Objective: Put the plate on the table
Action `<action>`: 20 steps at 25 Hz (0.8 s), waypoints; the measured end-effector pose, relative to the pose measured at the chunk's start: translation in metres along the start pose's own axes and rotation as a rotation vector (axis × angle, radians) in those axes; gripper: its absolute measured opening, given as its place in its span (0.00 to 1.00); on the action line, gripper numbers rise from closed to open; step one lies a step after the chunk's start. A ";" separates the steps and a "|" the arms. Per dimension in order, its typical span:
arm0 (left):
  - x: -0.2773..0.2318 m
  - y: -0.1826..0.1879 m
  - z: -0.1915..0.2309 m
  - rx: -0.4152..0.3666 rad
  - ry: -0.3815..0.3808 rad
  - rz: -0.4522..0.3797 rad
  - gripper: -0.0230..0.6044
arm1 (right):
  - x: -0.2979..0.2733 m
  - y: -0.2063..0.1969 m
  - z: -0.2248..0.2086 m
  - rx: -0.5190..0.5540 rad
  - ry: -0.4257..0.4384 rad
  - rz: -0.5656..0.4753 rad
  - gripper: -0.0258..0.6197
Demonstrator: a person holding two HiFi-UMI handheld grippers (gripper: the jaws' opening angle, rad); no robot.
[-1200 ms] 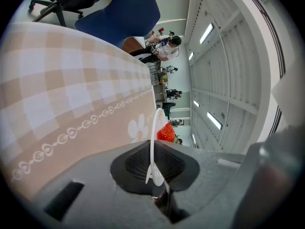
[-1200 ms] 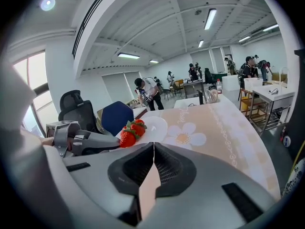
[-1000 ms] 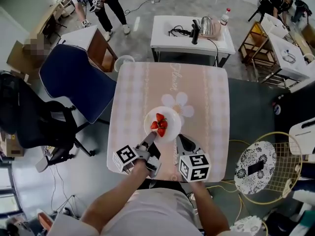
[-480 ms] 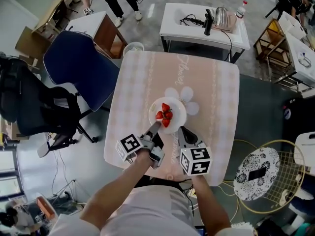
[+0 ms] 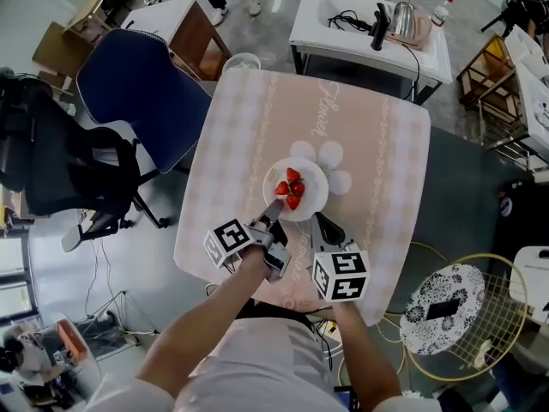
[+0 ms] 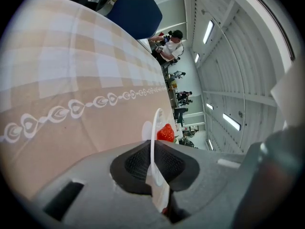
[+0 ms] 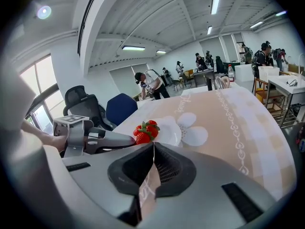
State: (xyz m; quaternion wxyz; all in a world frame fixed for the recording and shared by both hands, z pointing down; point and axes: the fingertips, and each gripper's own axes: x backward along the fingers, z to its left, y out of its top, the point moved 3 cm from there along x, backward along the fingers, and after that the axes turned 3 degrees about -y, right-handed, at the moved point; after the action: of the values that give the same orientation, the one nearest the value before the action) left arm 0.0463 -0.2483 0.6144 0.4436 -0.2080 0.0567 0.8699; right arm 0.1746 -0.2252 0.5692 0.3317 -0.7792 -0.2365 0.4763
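Plate [image 5: 314, 194] is white, holds strawberries [image 5: 290, 188], and sits mid-table [image 5: 377, 136] over the flower print [image 5: 331, 166] on the pink checked cloth

Head view: left gripper [image 5: 273, 212] comes in at the plate's near-left rim, its marker cube tilted. Right gripper [image 5: 320, 221] has its tips at the near-right rim, marker cube face up. Both of the person's forearms reach in from the bottom edge. A blue chair [image 5: 137, 101] stands at the table's left side

Left gripper view: the gripper is rolled, so the cloth fills the left of the picture. The jaws are narrow and clamped on the plate's rim, which runs edge-on between the pads as a thin white line. One strawberry shows just past the tips. Can't tell whether the plate's base touches the cloth

Right gripper view: the jaws are closed together and level, with nothing clearly between the pads. The plate's near edge lies right at the tips, but contact can't be confirmed. Strawberries are straight ahead, the flower print just right of them, and the left gripper comes in from the left
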 end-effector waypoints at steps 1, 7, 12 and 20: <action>-0.001 0.000 0.001 0.002 0.005 -0.005 0.07 | -0.001 0.000 0.000 0.000 0.005 0.002 0.05; -0.003 0.002 0.004 -0.014 0.037 -0.013 0.07 | -0.006 -0.002 -0.001 -0.004 0.025 0.013 0.05; -0.004 0.002 0.006 -0.056 0.071 0.001 0.07 | -0.008 -0.005 -0.001 -0.012 0.035 0.019 0.05; -0.004 -0.002 0.003 -0.120 0.114 0.064 0.20 | -0.007 -0.006 0.001 -0.023 0.043 0.019 0.05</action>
State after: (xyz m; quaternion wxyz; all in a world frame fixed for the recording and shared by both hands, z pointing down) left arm 0.0494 -0.2490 0.6189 0.3982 -0.2817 0.0364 0.8722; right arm 0.1706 -0.2255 0.5776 0.3233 -0.7951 -0.2273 0.4600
